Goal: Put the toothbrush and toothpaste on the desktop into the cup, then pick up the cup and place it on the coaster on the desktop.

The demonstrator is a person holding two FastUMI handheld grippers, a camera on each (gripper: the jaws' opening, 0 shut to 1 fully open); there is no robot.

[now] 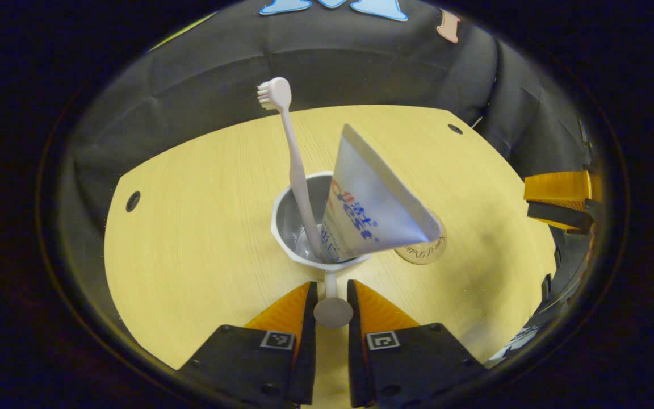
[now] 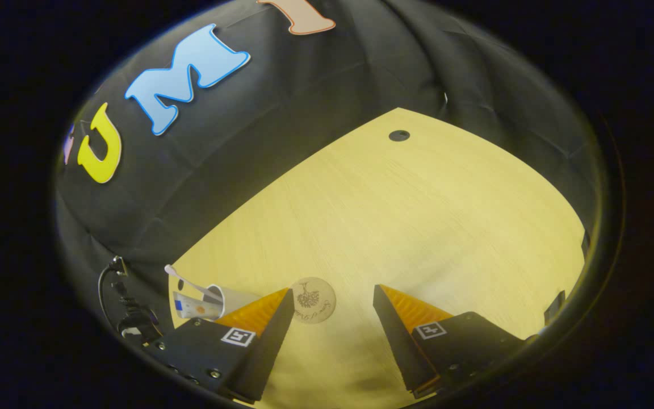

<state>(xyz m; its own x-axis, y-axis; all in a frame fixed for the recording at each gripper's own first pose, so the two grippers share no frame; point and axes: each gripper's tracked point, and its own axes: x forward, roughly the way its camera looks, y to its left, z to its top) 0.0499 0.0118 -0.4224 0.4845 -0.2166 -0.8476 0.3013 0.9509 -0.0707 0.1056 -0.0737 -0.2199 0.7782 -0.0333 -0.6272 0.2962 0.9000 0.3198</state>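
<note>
Cup (image 1: 298, 227) gripped by its stem in the left gripper (image 1: 331, 295), with toothbrush (image 1: 290, 153) and toothpaste (image 1: 372, 199) already inside.

Left jaws stand narrow, one on each side of the cup's thin stem just above its round foot, and appear to pinch it; the pale bowl rises directly ahead of them over the wooden desk (image 1: 191, 227). The toothbrush leans upright in the bowl, bristle head at the top, and the silver-grey toothpaste tube stands beside it with its crimped end up, tilted right. The round coaster (image 1: 424, 250) lies on the desk just right of the cup, partly hidden by the tube. In the right gripper view, the right gripper (image 2: 332, 301) hovers with jaws wide and nothing between them, the coaster (image 2: 313, 300) just ahead of its left finger.
</note>
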